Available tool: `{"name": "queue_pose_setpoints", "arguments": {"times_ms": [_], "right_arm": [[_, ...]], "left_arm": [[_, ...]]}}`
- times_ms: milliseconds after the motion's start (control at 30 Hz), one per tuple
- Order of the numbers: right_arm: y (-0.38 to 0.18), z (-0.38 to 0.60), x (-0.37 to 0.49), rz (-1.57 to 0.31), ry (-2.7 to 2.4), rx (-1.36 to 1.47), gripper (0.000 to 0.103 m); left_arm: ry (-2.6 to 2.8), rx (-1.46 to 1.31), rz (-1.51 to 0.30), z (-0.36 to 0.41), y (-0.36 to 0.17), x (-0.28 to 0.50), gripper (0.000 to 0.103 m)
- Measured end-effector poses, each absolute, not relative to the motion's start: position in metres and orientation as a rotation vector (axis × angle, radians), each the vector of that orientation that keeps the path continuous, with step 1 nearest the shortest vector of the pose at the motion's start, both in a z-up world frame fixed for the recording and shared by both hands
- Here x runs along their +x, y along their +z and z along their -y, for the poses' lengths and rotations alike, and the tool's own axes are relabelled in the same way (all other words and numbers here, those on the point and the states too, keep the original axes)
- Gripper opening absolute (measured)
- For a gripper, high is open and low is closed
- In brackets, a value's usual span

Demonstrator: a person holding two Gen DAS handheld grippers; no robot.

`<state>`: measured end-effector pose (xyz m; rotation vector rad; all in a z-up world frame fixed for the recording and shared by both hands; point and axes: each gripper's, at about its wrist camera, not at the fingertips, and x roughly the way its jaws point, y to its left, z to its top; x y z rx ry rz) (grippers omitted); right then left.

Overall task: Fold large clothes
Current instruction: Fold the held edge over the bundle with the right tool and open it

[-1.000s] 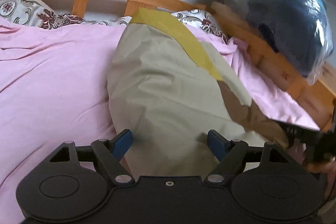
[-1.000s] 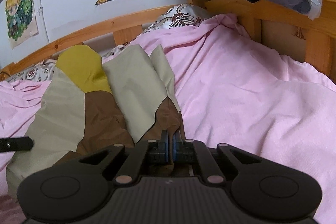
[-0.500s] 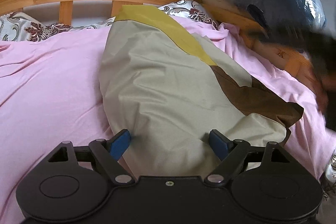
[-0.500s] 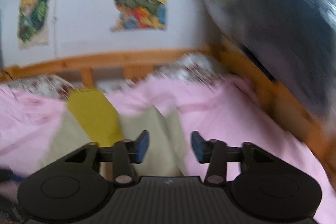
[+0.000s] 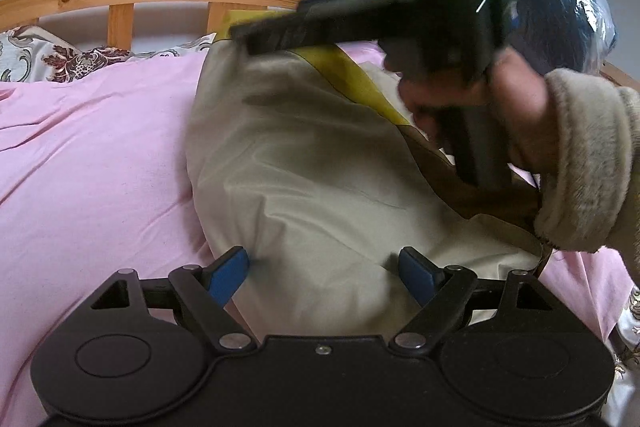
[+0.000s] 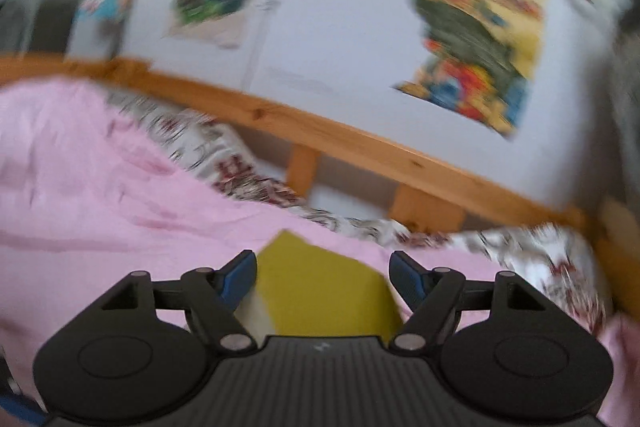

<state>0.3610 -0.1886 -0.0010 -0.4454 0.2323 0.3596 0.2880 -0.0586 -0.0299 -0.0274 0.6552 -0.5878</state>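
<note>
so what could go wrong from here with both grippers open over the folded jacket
The right gripper is open and blurred with motion over the jacket's yellow end; a fast grab may bunch the fold. The left gripper is open too, so nothing pins the jacket and it might slide on the pink sheet.

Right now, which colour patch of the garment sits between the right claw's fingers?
The yellow patch, at the garment's far end by the headboard; the beige and brown patches lie nearer the left claw.

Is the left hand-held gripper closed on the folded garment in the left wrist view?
No: the left hand-held gripper stands wide open, its blue fingertips apart on either side of the beige garment.
</note>
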Motion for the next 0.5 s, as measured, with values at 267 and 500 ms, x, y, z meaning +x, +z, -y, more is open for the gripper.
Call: {"name": "queue_pose_setpoints", "arguments": {"times_ms": [267,500], "right_arm": [[-0.061,0.197,0.374,-0.254,0.246,-0.53,0.08],[-0.082,0.244,0.405,-0.4,0.266,-0.26,0.099]], "left_arm": [[-0.621,0.009,-0.637,0.062,-0.031,0.288,0.084],[-0.631,0.038,-0.616,0.069,-0.032,0.288,0.085]]}}
